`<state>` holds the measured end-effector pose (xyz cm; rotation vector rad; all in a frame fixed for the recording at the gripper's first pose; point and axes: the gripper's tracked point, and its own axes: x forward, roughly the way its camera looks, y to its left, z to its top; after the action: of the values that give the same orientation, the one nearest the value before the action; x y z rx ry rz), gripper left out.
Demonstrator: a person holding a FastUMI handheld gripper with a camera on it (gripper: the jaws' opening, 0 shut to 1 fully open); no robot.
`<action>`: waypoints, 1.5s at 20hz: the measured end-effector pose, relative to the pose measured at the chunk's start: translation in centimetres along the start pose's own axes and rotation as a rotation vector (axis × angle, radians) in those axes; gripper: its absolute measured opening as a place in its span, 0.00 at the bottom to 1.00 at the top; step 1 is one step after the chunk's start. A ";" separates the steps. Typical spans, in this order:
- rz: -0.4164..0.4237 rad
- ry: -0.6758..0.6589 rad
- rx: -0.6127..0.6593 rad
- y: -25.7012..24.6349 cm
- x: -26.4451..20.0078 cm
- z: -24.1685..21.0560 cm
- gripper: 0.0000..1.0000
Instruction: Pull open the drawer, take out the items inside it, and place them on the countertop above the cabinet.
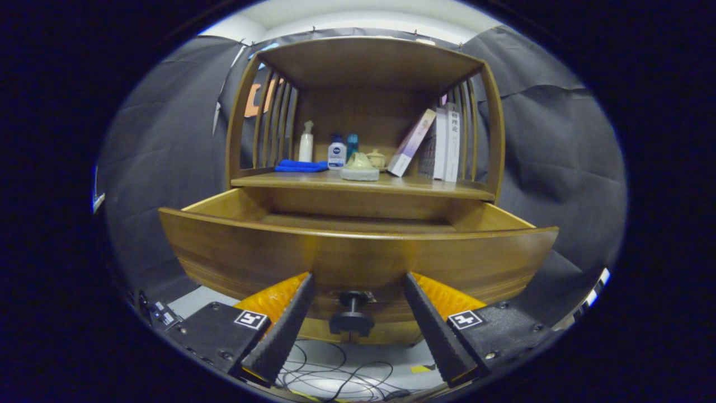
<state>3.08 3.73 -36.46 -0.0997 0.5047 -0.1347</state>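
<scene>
your gripper is spread wide, gripping nothing, the drawer knob between its fingers. the drawer stands pulled open just ahead. beyond it, on the countertop: blue cloth, bottles, books.

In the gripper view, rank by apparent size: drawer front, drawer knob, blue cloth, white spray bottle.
1. drawer front, nearest and widest.
2. drawer knob, between the open gripper fingers.
3-4. blue cloth and white spray bottle: alike, far back on the countertop.
</scene>
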 end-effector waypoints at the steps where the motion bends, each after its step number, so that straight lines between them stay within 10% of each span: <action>1: 0.005 0.002 0.001 0.0 0.4 0.6 1.00; 30: -0.054 0.116 -0.034 0.1 14.2 5.3 1.00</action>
<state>18.02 1.97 -38.63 -0.1389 0.6199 -0.1854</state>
